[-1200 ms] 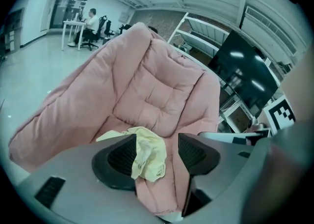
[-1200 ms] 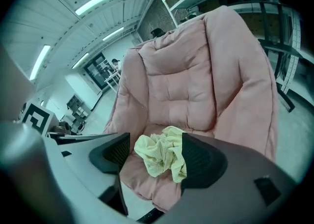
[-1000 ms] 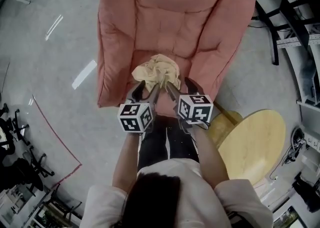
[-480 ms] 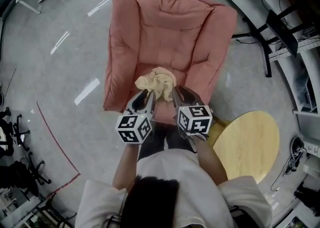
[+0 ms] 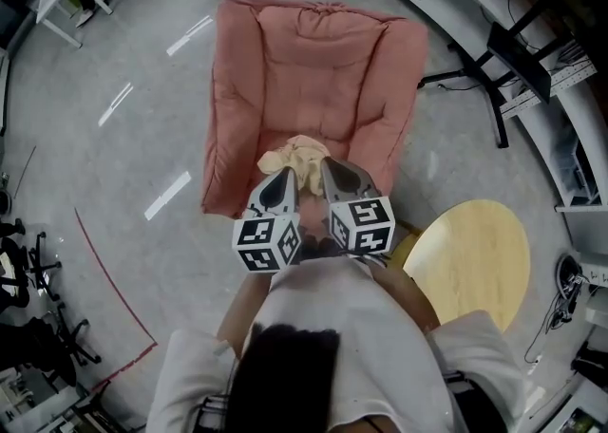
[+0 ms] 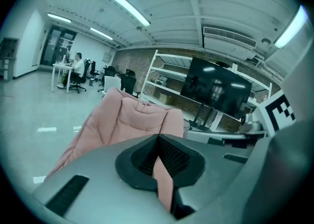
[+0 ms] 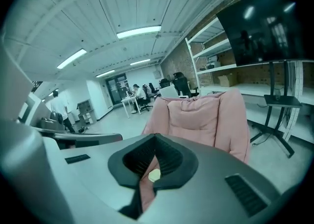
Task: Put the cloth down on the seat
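My left gripper [image 5: 283, 177] and right gripper [image 5: 330, 167] have just closed, ribbed black pads [image 6: 171, 156] pressed together on nothing. The crumpled cream cloth [image 5: 300, 152] lies mid-frame on the seat [image 5: 318, 122] of the quilted pink fabric armchair [image 5: 318, 47].

The cloth [image 5: 300, 156] lies on the armchair [image 5: 313, 70] seat (front edge), a round table [image 5: 472, 265] right of it.

Open-plan office, desk [image 6: 61, 66] with swivel chairs [image 6: 90, 70], metal shelving [image 6: 164, 78], large screen [image 6: 216, 93], ceiling strip lights [image 6: 130, 8]

Top [image 5: 353, 327]: white, loose sleeves.
Hair [image 5: 285, 376]: dark.
Left tongs [image 5: 284, 178], right tongs [image 5: 330, 167]: grey shells, black-and-white marker cubes [image 5: 269, 241].
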`<state>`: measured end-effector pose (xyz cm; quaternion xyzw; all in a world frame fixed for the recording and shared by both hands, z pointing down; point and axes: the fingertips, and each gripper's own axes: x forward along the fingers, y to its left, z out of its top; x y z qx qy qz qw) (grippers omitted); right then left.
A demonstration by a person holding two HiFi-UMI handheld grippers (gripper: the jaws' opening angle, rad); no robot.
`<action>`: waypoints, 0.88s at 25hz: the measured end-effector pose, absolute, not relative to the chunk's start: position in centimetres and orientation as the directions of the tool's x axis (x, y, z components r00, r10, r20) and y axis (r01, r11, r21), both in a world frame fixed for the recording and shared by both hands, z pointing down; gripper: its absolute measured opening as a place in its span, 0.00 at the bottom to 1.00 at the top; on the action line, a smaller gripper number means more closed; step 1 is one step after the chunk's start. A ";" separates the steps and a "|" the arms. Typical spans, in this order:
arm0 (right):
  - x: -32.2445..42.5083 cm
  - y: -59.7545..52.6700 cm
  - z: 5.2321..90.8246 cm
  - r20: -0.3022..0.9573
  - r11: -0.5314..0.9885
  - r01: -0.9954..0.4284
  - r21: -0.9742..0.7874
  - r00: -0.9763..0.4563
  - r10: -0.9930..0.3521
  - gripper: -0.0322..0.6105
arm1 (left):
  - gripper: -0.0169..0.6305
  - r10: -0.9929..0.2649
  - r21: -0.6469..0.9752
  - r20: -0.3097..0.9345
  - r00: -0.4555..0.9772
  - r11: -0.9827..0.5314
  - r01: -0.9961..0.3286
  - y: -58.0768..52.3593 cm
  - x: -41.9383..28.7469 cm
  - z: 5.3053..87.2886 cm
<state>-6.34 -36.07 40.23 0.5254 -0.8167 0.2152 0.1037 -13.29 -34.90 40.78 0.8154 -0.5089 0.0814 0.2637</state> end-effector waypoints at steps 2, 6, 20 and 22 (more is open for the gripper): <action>-7.0 -35.6 39.7 0.385 0.363 -0.905 -0.224 -0.424 -0.820 0.09 | 0.07 -0.793 0.340 0.409 0.451 -0.326 -0.882 -34.7 -13.6 40.8; -6.4 -34.7 39.6 0.395 0.364 -0.906 -0.217 -0.422 -0.816 0.09 | 0.07 -0.812 0.338 0.387 0.438 -0.317 -0.886 -34.5 -13.1 40.1; -7.4 -34.1 40.6 0.418 0.382 -0.895 -0.230 -0.445 -0.792 0.09 | 0.07 -0.805 0.282 0.409 0.430 -0.337 -0.898 -34.0 -13.9 40.3; -7.4 -34.2 40.8 0.423 0.384 -0.896 -0.224 -0.445 -0.790 0.09 | 0.07 -0.805 0.288 0.414 0.426 -0.328 -0.900 -34.2 -14.0 40.6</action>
